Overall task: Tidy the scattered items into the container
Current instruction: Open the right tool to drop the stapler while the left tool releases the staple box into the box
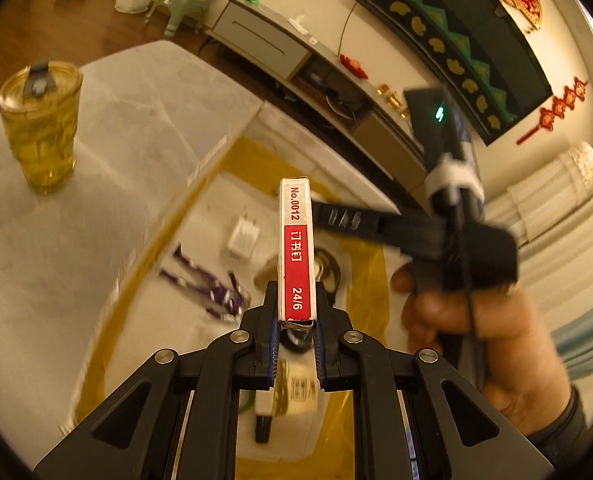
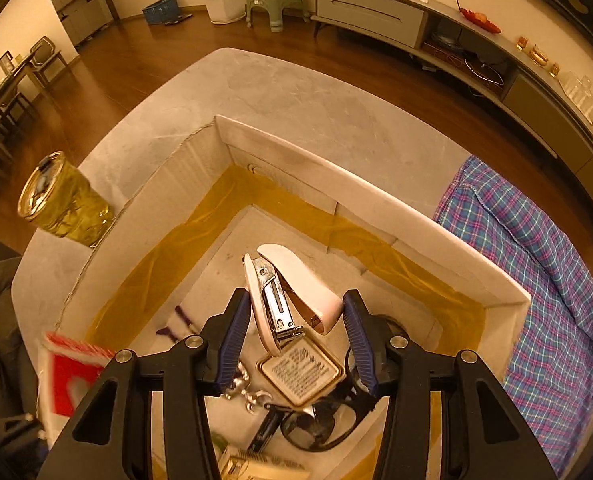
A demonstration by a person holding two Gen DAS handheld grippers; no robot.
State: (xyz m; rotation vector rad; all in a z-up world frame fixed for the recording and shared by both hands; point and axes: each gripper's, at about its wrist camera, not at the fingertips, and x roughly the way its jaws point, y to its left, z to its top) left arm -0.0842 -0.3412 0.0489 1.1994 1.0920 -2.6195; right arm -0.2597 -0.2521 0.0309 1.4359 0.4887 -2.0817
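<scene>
My left gripper (image 1: 296, 300) is shut on the lower end of a red and white staple box (image 1: 295, 248), which stands upright above the white foam container (image 1: 200, 184). That box also shows, blurred, at the lower left of the right wrist view (image 2: 72, 376). My right gripper (image 2: 296, 304) is shut on a white stapler (image 2: 292, 280), held over the inside of the container (image 2: 376, 200). Inside lie black glasses (image 2: 320, 424), a square tin (image 2: 300, 372), a metal keyring (image 2: 244, 392), a purple item (image 1: 212, 292) and a white charger (image 1: 242, 240).
A yellow lidded tumbler (image 2: 64, 208) stands on the grey marble table (image 2: 296, 92) left of the container. A plaid cloth (image 2: 536, 280) lies along its right side. A person's hand (image 1: 476, 320) holds the right gripper close beside the left one.
</scene>
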